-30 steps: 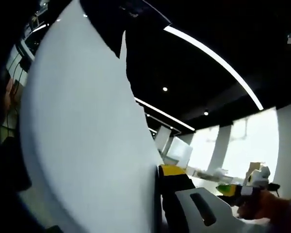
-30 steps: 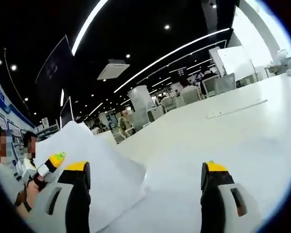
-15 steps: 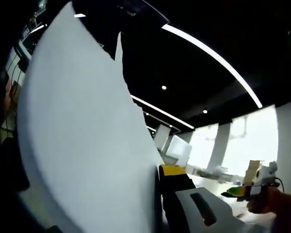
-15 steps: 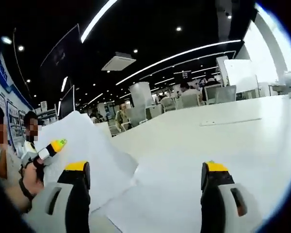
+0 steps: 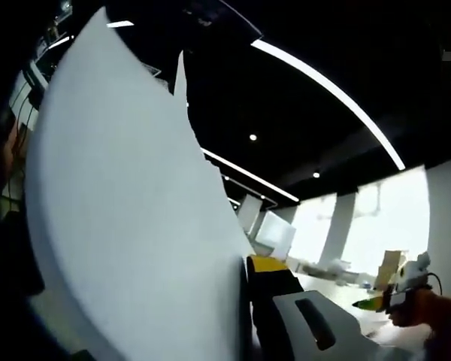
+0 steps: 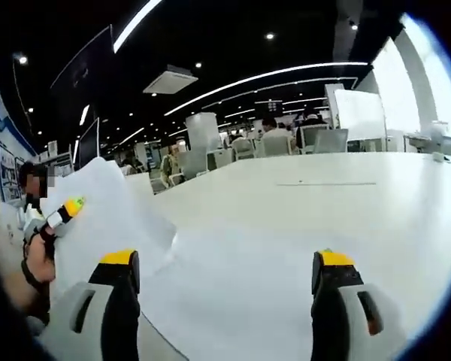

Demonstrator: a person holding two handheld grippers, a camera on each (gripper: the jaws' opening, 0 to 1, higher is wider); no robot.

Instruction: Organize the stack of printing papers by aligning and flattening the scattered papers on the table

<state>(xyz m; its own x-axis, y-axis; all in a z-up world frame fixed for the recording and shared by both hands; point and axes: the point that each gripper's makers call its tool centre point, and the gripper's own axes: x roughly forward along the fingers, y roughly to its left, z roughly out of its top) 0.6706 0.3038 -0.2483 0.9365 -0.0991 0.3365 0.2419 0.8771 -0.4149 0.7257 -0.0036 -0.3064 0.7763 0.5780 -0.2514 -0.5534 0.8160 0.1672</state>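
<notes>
White papers (image 5: 128, 218) stay pinched upright in the left hand-held gripper (image 5: 244, 301) (right hand-held gripper (image 6: 224, 289) wide, now lower over the desk (image 6: 301, 203)), alignment pending.

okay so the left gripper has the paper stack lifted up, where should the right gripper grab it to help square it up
Probably the free side edge of the paper stack, opposite where the left gripper holds it. In the right gripper view the sheets stand raised off the white table, their edge pointing toward the open right gripper. Come in level from the table side, jaws straddling the thin edge.
</notes>
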